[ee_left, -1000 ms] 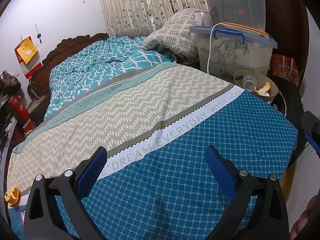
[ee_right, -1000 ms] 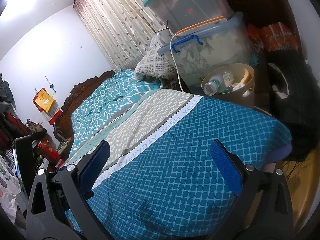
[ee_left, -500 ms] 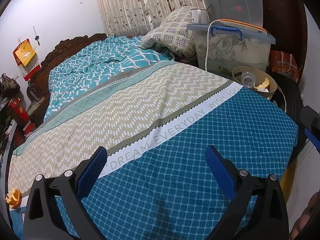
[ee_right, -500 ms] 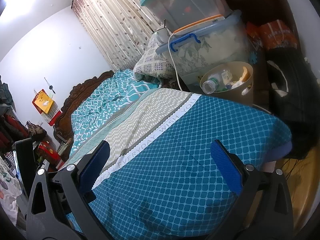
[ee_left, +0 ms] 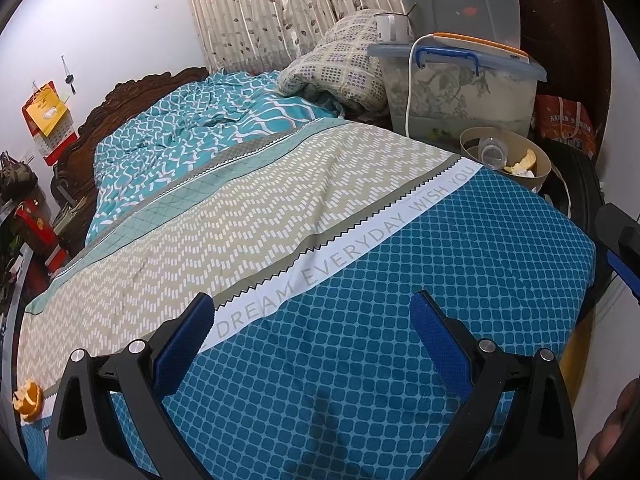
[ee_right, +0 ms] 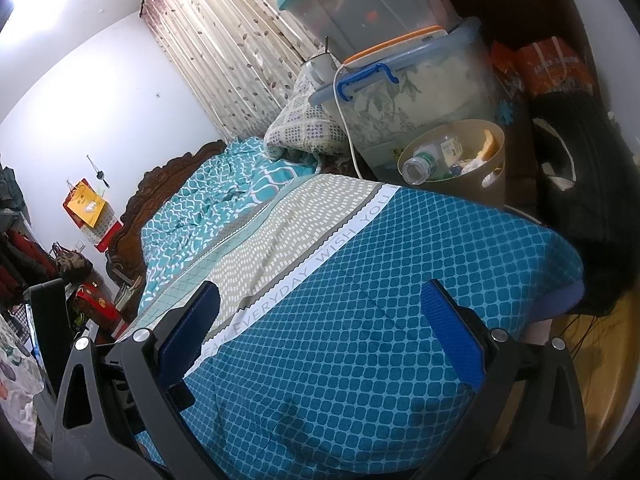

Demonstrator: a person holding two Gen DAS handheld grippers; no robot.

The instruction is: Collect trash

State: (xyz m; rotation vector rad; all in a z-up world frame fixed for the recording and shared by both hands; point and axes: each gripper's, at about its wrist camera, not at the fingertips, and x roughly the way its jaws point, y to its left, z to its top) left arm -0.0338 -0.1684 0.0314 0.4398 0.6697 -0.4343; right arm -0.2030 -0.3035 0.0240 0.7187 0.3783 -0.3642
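A tan waste bin (ee_left: 541, 160) stands beyond the bed's far right corner; it also shows in the right wrist view (ee_right: 490, 168). It holds a clear plastic bottle (ee_right: 430, 158), an orange peel (ee_right: 489, 146) and crumpled paper. Another piece of orange peel (ee_left: 29, 398) lies at the bed's near left edge. My left gripper (ee_left: 310, 316) is open and empty above the blue part of the bedspread (ee_left: 360, 360). My right gripper (ee_right: 320, 304) is open and empty over the same blue cloth (ee_right: 380, 320).
Clear storage boxes (ee_left: 460, 88) are stacked behind the bin, with a white cable hanging down. A checked pillow (ee_left: 340, 68) lies by the curtain. A dark wooden headboard (ee_left: 132, 92) is at the far left. A black bag (ee_right: 572, 184) sits right of the bin.
Both grippers have drawn back slightly from the bin and stay open. The left view has shifted a little, so the orange peel sits a bit lower at the left edge.
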